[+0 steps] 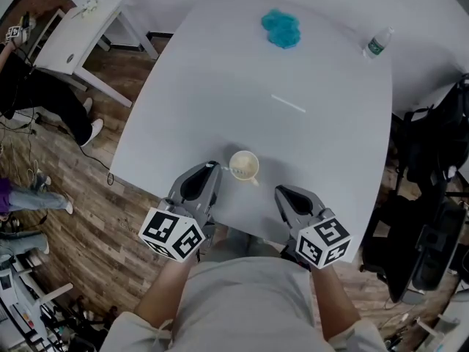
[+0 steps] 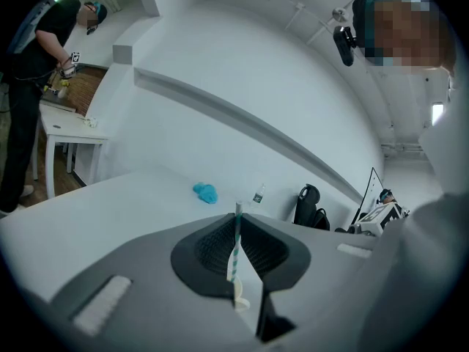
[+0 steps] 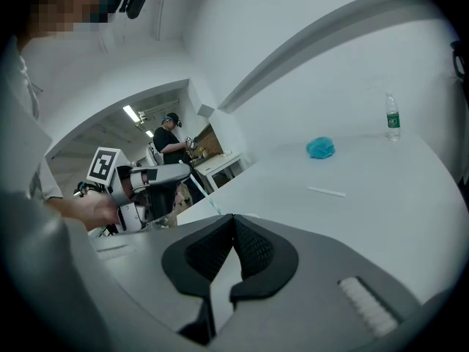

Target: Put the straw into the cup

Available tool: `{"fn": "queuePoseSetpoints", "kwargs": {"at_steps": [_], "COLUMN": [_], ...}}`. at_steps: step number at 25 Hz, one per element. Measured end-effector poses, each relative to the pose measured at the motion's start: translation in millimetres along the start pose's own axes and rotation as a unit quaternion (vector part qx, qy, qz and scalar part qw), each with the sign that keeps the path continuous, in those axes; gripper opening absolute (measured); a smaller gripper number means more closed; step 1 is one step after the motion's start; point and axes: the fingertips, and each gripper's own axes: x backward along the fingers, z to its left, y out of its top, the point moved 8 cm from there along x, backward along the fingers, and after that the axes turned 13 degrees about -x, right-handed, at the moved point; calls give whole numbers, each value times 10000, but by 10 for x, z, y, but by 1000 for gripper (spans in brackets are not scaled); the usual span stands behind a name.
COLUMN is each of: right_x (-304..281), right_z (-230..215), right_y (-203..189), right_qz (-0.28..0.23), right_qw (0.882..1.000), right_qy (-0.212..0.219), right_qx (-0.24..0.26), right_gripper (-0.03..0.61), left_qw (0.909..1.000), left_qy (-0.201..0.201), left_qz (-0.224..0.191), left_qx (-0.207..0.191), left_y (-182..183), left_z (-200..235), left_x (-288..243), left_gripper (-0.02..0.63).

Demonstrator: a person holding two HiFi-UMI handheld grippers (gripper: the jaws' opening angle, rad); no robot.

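Left gripper (image 2: 237, 220): jaws closed on the striped straw (image 2: 234, 259), which runs along the line between the pads. Cup (image 1: 244, 166) stands at the near edge of the table (image 1: 220, 86), just beside this gripper's tip. Risk: the thin straw may pivot in the grip and catch the rim, and a light cup this near the edge could tip off. Right gripper (image 3: 233, 222): jaws together, nothing in them, so the cup is unsteadied. Hard to make out: the straw in the head view, so cannot tell whether its tip is over the rim. Cup does not show in the left gripper view.
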Motion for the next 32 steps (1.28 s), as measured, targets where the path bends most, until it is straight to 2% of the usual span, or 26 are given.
{"fn": "queuePoseSetpoints", "kwargs": {"at_steps": [14, 32], "right_x": [-202, -314], "right_z": [-71, -211], "right_y": [29, 27], "right_qz": [54, 206], "right_qw": [9999, 9993], "right_qy": [33, -144], "right_qx": [-85, -267], "right_gripper": [8, 8], "left_qw": [9995, 9973], "left_qy": [-21, -198], "left_qz": [299, 661], "left_qx": [77, 268], "left_y": [-255, -506], "left_z": [156, 281], "left_x": [-235, -530], "left_gripper": [43, 43]}}
